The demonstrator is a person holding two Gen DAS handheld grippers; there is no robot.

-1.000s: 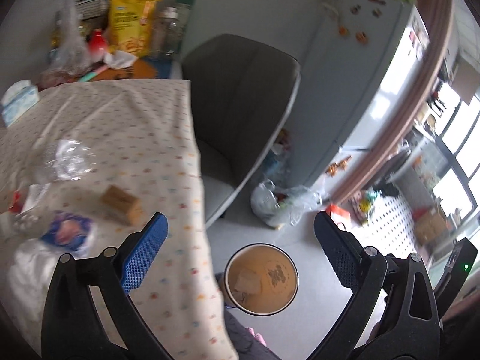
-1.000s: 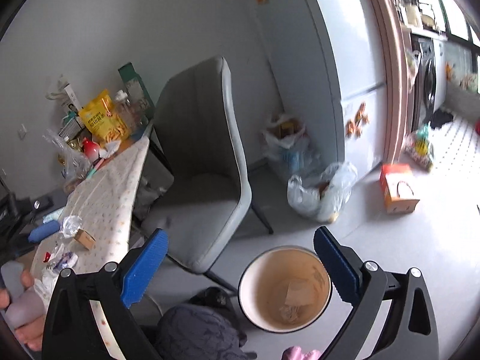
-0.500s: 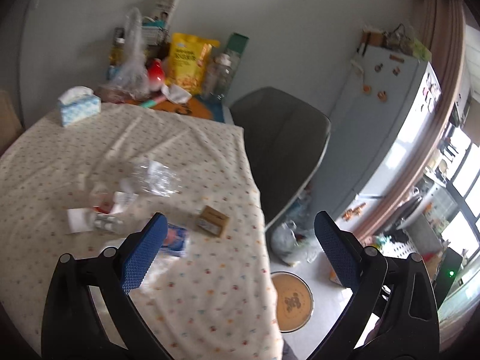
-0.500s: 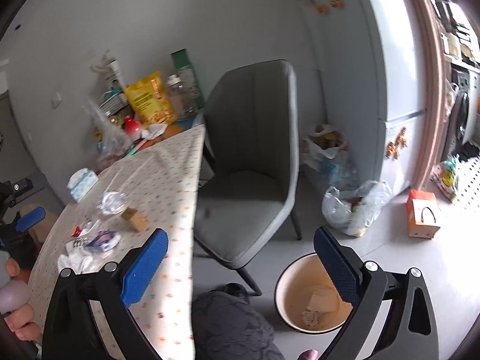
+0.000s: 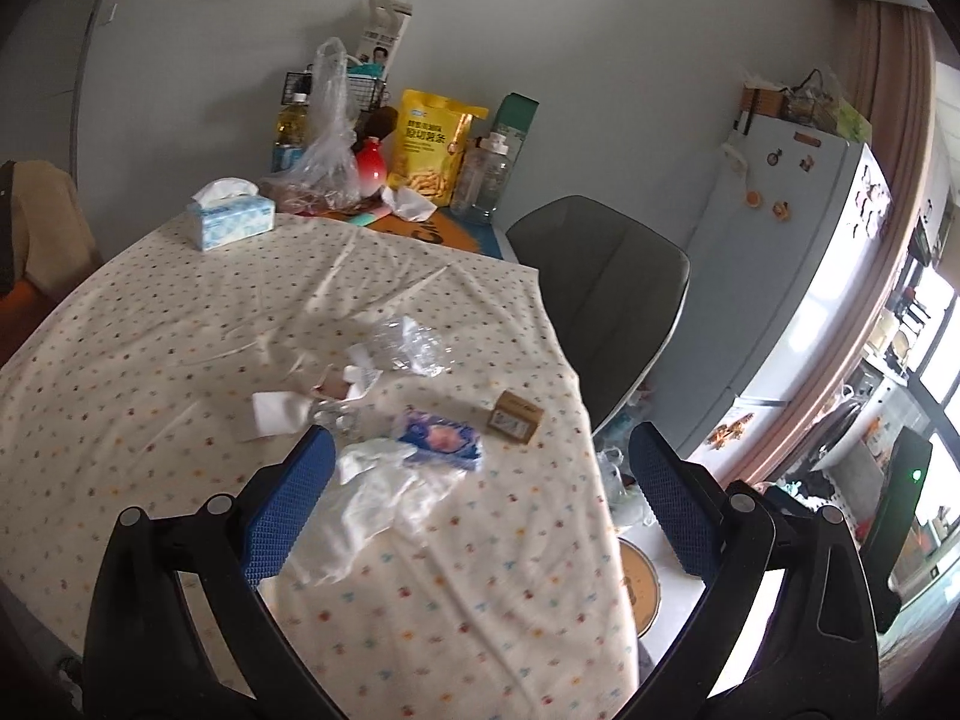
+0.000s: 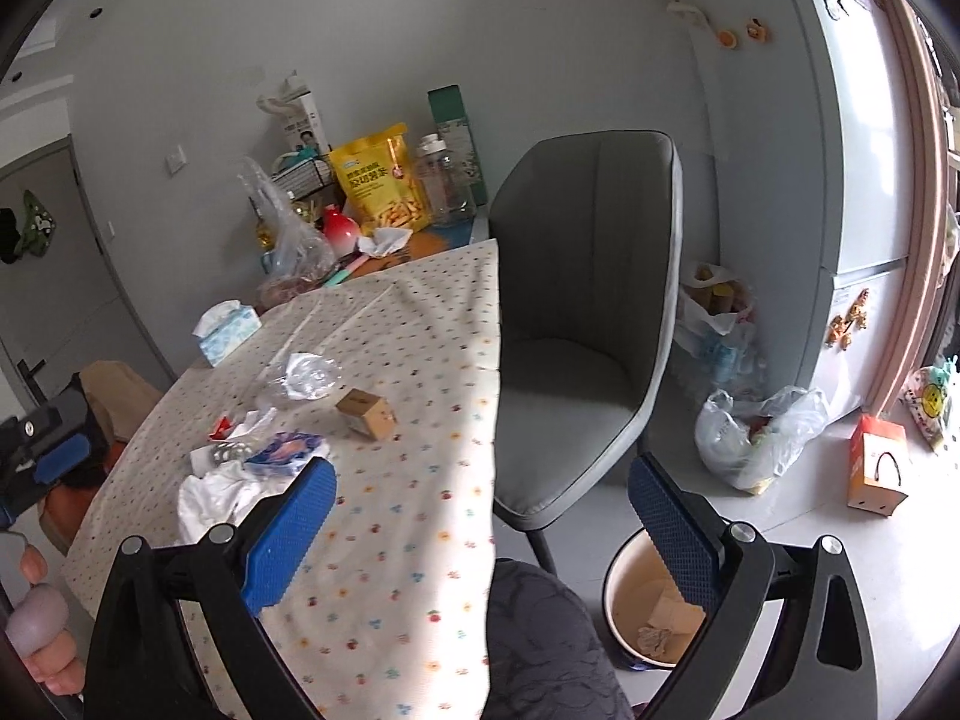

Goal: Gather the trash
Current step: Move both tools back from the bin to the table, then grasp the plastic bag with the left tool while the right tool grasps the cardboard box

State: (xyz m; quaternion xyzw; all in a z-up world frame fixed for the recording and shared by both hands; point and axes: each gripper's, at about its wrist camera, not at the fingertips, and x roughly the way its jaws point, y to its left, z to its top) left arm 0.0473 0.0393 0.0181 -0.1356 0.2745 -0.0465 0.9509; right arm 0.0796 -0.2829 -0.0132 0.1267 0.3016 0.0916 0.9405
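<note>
Trash (image 5: 420, 456) on tablecloth (image 5: 180, 324) | left tool (image 5: 480, 492) spread wide, holding nothing | right tool (image 6: 480, 516) spread wide, holding nothing

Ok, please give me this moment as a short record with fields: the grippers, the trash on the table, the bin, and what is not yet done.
left gripper: open, empty, above the table
right gripper: open, empty, over the table edge
trash on table: small cardboard box, blue wrapper, white tissue, clear plastic, paper scraps
bin: on the floor beside the grey chair, already holds some cardboard and paper
not trash, far end: tissue box, yellow snack bag
not yet done: no piece on the table is gripped
</note>
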